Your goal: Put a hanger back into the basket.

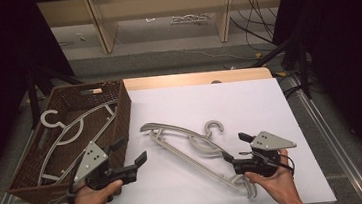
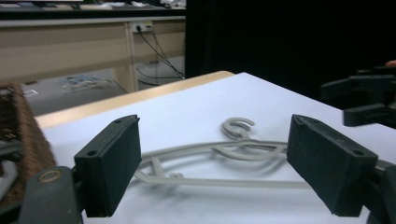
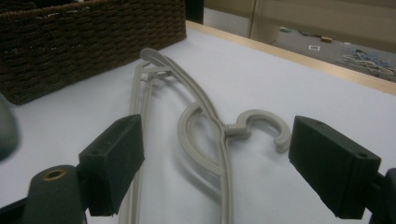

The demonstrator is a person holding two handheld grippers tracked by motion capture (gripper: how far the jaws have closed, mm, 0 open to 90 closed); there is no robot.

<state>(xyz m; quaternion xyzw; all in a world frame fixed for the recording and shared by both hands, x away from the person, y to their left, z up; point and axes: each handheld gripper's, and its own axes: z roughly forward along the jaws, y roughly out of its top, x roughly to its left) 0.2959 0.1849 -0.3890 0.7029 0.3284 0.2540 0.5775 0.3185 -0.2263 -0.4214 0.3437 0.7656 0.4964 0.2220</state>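
Starting at the left, I've got the woven basket (image 1: 116, 119) sitting at the table's left edge, partly overhanging it, and one grey hanger (image 1: 68, 130) lies inside, hook toward the far-left corner, tilted against the wicker walls; my guess is the basket is the collection spot, which is why it sits within easy reach of my left hand. Just in front of the basket's near right corner I'm holding the left tongs (image 1: 130, 154) above the white table (image 1: 249, 105), jaws spread wide with nothing between them, aimed across toward the middle, and in the left gripper view they frame the loose hanger from a low angle, well short of it. That looks like a ready stance, not a grasp. Moving to the centre, the second hanger (image 1: 193, 143) lies flat on the table, its long axis running diagonally from the far left, near the basket, down to the near right; its hook (image 1: 213, 127) curls up toward the far side. On the right, the right tongs (image 1: 236, 148) are released too, jaws wide, hovering at the hanger's near-right end. In the right gripper view they straddle the bars with the hook (image 3: 264, 124) ahead, so I judge this hand is lined up to pinch that end first.
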